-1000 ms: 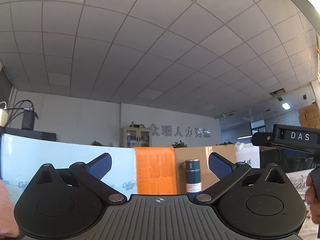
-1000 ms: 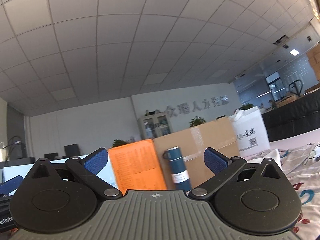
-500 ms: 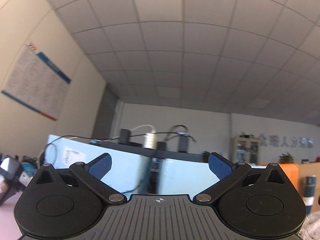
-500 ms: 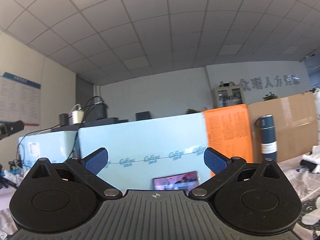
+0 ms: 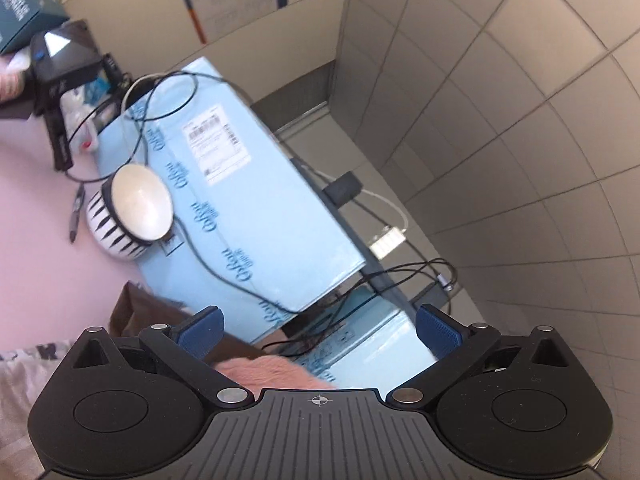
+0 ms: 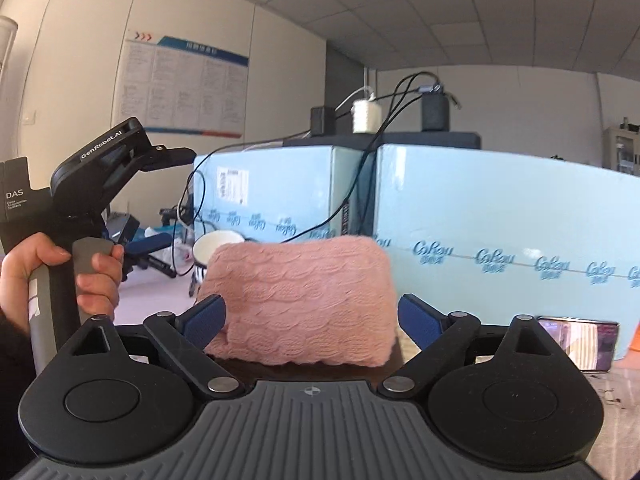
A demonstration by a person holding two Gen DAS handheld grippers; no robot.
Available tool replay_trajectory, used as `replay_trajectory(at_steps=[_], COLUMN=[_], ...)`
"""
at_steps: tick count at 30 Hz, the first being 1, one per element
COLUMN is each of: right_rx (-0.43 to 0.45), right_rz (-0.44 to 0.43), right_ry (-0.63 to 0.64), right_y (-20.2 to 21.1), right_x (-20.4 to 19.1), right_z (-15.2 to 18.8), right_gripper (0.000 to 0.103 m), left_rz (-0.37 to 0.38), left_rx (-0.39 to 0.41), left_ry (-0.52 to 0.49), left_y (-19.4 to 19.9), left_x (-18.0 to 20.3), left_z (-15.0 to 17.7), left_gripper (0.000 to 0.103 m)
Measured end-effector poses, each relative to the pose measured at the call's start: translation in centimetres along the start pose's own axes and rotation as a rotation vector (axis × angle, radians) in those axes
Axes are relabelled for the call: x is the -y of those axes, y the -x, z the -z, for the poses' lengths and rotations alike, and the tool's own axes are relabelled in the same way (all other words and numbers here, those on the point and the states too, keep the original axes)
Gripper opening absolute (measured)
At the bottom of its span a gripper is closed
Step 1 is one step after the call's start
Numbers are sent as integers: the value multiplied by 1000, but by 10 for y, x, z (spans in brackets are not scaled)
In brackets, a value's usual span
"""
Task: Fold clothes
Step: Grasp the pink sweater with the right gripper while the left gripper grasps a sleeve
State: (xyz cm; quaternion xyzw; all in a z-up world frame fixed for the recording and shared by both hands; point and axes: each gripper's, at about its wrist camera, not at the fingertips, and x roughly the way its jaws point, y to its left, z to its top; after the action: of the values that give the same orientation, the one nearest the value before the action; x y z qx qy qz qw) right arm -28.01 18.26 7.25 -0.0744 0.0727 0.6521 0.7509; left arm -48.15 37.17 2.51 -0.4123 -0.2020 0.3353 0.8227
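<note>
A folded pink knitted garment [image 6: 298,300] lies on a dark brown surface [image 6: 304,370] straight ahead in the right wrist view. My right gripper [image 6: 310,320] is open, its blue pads either side of the garment's near edge, not touching it. My left gripper [image 5: 318,330] is open and tilted hard; the pink garment [image 5: 272,372] shows just below its pads. The left gripper body [image 6: 100,168], held in a hand, also shows at the left of the right wrist view, raised above the table.
Light blue boxes [image 6: 500,248] with cables and chargers on top stand behind the garment. A striped bowl [image 5: 132,210] and a pen [image 5: 76,212] lie on the pink table cover [image 5: 36,240]. A phone [image 6: 576,344] lies at the right.
Both grippers have swung from pointing at the ceiling and far wall down toward the table. The pink garment has come into view between the right pads. The left gripper has rolled sideways.
</note>
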Motion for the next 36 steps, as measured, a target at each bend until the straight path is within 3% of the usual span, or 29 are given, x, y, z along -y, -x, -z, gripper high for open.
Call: replay_trajectory(at_steps=[6,10,12,13,15,17,21,25,28,30,33,36], right_rx=[-131,-177,-197,-199,-190,-174,-100,-9,50,84,95,120], right_rz=[-200,-171,-123,-114,-108,-122,-136,-87,-60,-43,-39,-63], right_ry=[21,24,-1,-21,-72,-146,-304,-378,-423,-450,-475,-519], right_y=[-77,-114,-121,-122,-121,-114,-95,-72,-58,-50,-43,-29], right_x=[-31,-42,-38,-33,-22,-7,25,51,68,79,84,86], right_z=[14,20,22,23,22,20,15,8,3,0,2,6], right_gripper=[89,89,66,61,36,24,19,19,19,19,19,19], left_rz=[-52,-71,-69,-75,-96,-116,-157,-196,-214,-226,-243,-232], left_rx=[-45,-24,-18,-25,-55,-85,-144,-199,-222,-237,-258,-204], left_ry=[132,113,116,98,36,-26,-151,-289,-447,-553,-712,-808], left_y=[-11,-8,-8,-10,-15,-21,-31,-42,-47,-50,-55,-46], left_x=[-44,-50,-52,-51,-44,-38,-24,-10,4,13,26,39], left_z=[3,1,-2,0,5,11,22,35,55,68,88,99], left_gripper=[96,94,94,94,94,94,94,87,64,36,26,23])
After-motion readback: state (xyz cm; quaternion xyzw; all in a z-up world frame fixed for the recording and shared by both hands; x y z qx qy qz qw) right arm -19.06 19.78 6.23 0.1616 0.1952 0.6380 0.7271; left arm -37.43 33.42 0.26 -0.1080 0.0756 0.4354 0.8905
